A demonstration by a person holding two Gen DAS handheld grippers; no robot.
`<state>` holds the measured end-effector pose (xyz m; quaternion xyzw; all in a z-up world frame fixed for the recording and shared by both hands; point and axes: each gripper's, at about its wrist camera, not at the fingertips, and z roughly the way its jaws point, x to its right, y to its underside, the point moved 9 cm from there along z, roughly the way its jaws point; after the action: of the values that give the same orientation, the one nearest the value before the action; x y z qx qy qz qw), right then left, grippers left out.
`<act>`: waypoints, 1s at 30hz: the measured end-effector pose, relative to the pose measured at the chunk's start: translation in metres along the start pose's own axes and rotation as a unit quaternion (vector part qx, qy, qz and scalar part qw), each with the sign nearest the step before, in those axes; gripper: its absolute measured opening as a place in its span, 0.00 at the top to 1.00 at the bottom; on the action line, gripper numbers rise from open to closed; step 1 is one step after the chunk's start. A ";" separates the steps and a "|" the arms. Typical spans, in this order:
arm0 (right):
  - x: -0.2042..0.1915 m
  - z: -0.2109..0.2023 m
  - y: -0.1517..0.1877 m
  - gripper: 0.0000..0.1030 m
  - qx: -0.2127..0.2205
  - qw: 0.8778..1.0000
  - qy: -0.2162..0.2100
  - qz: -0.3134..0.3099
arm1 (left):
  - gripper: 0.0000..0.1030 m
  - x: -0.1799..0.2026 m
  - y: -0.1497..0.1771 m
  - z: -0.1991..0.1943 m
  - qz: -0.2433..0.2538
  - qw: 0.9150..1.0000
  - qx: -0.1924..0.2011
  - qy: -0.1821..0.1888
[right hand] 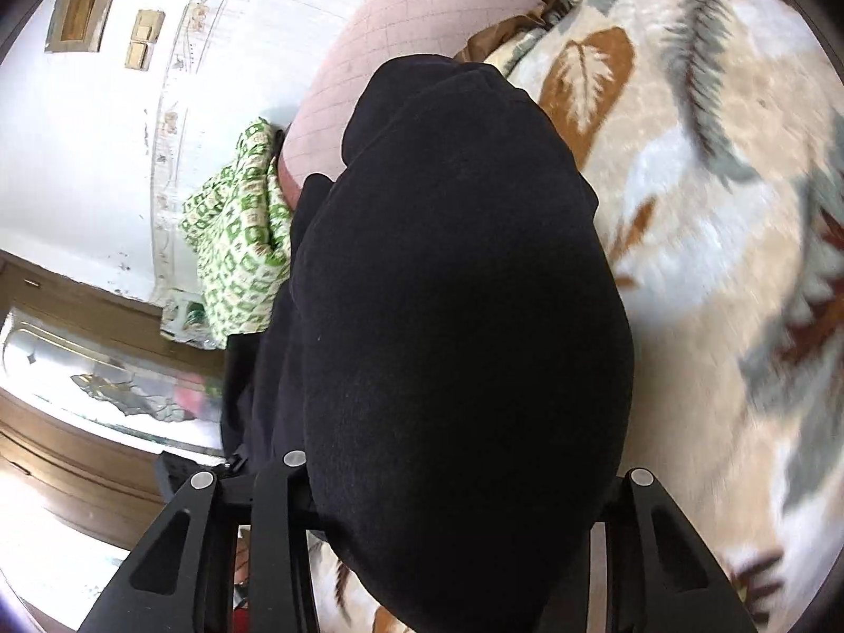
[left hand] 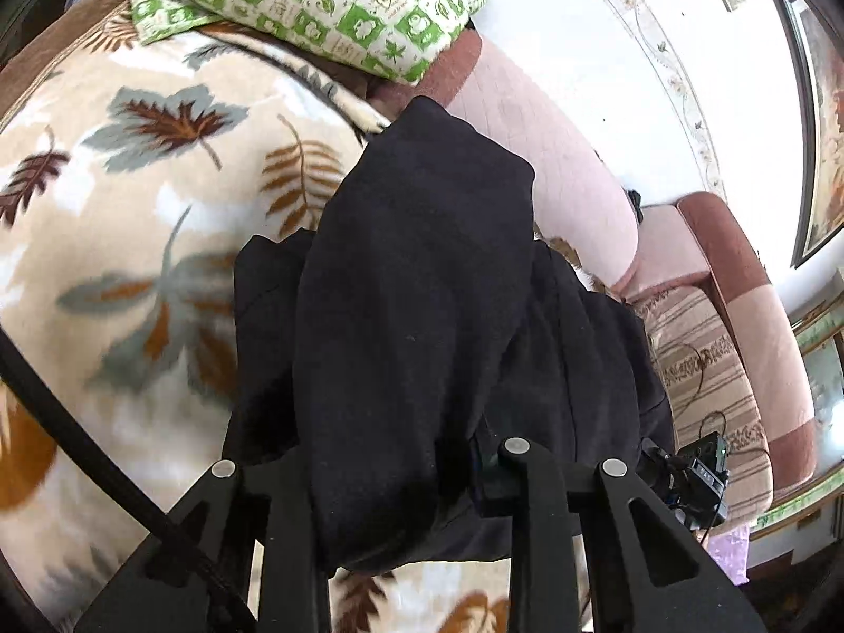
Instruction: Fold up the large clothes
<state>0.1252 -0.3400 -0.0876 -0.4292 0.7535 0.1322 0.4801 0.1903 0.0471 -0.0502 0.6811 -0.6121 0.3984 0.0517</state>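
Note:
A large black garment hangs in thick folds over the leaf-patterned blanket. My left gripper is shut on the garment, which drapes over and between its jaws and hides the fingertips. In the right wrist view the same black garment fills the middle of the frame. My right gripper is shut on it too, with cloth bulging over the jaws and hiding the tips. Both grippers hold the garment lifted above the blanket.
A green-and-white checked pillow lies at the back of the sofa; it also shows in the right wrist view. The pink sofa backrest and striped cushion are to the right. A white wall is behind.

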 end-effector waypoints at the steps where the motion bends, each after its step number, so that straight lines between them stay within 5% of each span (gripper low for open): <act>1: 0.002 -0.008 0.007 0.54 0.001 1.000 0.003 -0.003 | 0.74 0.002 0.010 -0.004 0.006 1.000 -0.002 -0.007; 4: 0.021 -0.017 0.023 0.50 0.006 1.000 0.027 -0.002 | 0.61 0.003 0.031 -0.005 0.031 0.998 0.003 -0.053; 5: 0.033 -0.016 0.027 0.40 0.007 0.998 0.065 -0.006 | 0.53 -0.001 0.034 -0.003 0.041 0.996 0.004 -0.082; 8: 0.042 -0.020 0.027 0.32 0.028 0.988 0.144 -0.046 | 0.50 0.000 0.036 -0.006 0.060 0.992 0.010 -0.113; 14: 0.012 -0.043 0.032 0.32 0.061 0.980 0.157 -0.104 | 0.41 -0.004 0.039 -0.046 0.046 0.991 0.042 -0.121; 22: 0.044 -0.054 0.024 0.28 0.077 0.991 0.110 0.003 | 0.34 -0.006 0.026 -0.088 0.090 0.977 0.098 -0.165; 24: 0.051 -0.074 0.016 0.19 0.124 0.982 0.139 0.020 | 0.34 0.006 0.023 -0.082 0.106 0.976 0.098 -0.164; 28: 0.041 -0.133 0.005 0.15 0.235 0.952 0.196 0.005 | 0.34 0.039 0.015 -0.054 0.145 0.973 0.091 -0.155; 30: 0.001 -0.129 0.007 0.16 0.233 0.952 0.185 -0.066 | 0.34 0.058 0.011 -0.036 0.170 0.969 0.088 -0.155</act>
<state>0.0408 -0.4149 -0.0250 -0.3710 0.8091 -0.1611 0.4263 0.1595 0.0188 0.0052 0.6221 -0.6821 0.3434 -0.1727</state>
